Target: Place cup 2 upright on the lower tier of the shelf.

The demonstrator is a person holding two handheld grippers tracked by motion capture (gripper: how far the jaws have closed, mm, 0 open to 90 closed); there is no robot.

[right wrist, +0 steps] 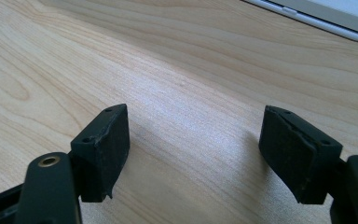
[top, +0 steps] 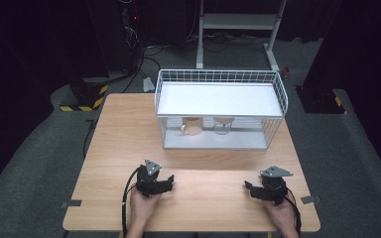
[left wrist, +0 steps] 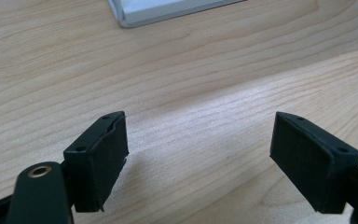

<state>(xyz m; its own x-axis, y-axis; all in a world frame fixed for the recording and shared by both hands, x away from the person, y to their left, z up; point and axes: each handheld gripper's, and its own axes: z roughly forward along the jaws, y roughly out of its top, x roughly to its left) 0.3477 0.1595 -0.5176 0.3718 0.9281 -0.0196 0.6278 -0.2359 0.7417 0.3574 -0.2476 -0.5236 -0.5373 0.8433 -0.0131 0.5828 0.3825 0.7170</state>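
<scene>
Presently: left gripper (top: 166, 184) and right gripper (top: 249, 189), jaws apart, empty. Cup (top: 192, 126) and glass (top: 222, 125) ahead in rack (top: 276, 119); approach level under shelf.

We see two small cups, a tan one (top: 192, 127) and a clear one (top: 222, 126), under the white wire rack's (top: 273, 85) shelf, which hides their tops; they are too small to tell more. The bottom edge cuts off our forearms. In the left claw's view, the rack's base (left wrist: 168, 11) is cut off at the top.
</scene>
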